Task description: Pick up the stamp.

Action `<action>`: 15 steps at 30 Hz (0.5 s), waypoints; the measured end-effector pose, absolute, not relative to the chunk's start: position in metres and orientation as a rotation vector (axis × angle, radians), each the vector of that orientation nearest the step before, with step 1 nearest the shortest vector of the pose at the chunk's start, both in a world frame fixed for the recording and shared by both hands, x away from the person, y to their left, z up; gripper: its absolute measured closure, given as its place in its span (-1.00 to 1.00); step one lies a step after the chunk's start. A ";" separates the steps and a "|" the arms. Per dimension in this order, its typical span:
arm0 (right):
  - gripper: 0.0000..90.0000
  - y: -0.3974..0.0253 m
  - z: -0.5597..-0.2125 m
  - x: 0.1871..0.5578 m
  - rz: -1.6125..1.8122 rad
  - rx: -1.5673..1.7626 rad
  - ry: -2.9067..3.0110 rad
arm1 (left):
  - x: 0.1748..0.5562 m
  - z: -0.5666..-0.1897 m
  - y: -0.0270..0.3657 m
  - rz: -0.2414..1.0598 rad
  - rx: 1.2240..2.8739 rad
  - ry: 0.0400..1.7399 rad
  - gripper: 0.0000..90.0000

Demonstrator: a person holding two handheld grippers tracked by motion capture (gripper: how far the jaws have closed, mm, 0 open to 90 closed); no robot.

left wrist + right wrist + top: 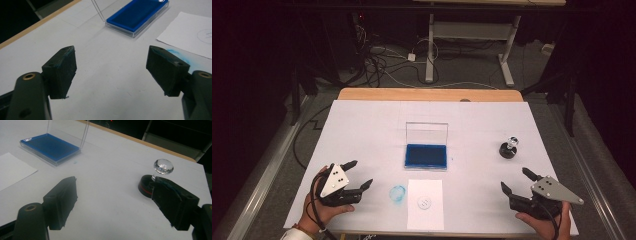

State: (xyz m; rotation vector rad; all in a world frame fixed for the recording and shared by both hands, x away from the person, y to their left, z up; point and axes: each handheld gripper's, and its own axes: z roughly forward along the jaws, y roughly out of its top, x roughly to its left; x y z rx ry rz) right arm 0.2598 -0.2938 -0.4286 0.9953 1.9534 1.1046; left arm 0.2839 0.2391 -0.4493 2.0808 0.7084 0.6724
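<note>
Stamping setup on the white table (362, 125). The stamp (509, 148), black round base with a clear knob on top, stands upright at the right of the high view, just above and a bit left of the right tool (516, 181). In the right gripper view the stamp (157, 178) sits at right center, partly behind that tool's right jaw, so the tool is aimed slightly left of it. Right tool (115, 202): jaws spread wide, nothing between them, low over the table. Left tool (361, 175) sits at lower left of the high view, also spread and empty; in the left gripper view (111, 72) bare table lies between its jaws.

The blue ink pad (426, 156) with its clear lid standing open is at frame center, about midway between both tools. The white paper (425, 204) with a round print lies below it at bottom center, and a blue smudge (397, 194) is just left of the paper.

Key relation: the stamp is clearly nearer the right tool, well apart from the left one. Its axis is vertical, so a grasp on the knob or stem likely means the right tool moving up-frame and turning slightly right. The ink pad then lies to the stamp's left.
</note>
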 end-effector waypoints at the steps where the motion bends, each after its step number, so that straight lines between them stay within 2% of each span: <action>1: -0.54 -0.294 -0.429 0.260 1.105 0.998 1.955 | 0.286 -0.451 0.238 0.662 2.107 0.708 -0.48; 15: -0.51 -0.309 -0.427 0.280 1.027 1.079 1.951 | 0.285 -0.457 0.239 0.630 2.149 0.694 -0.48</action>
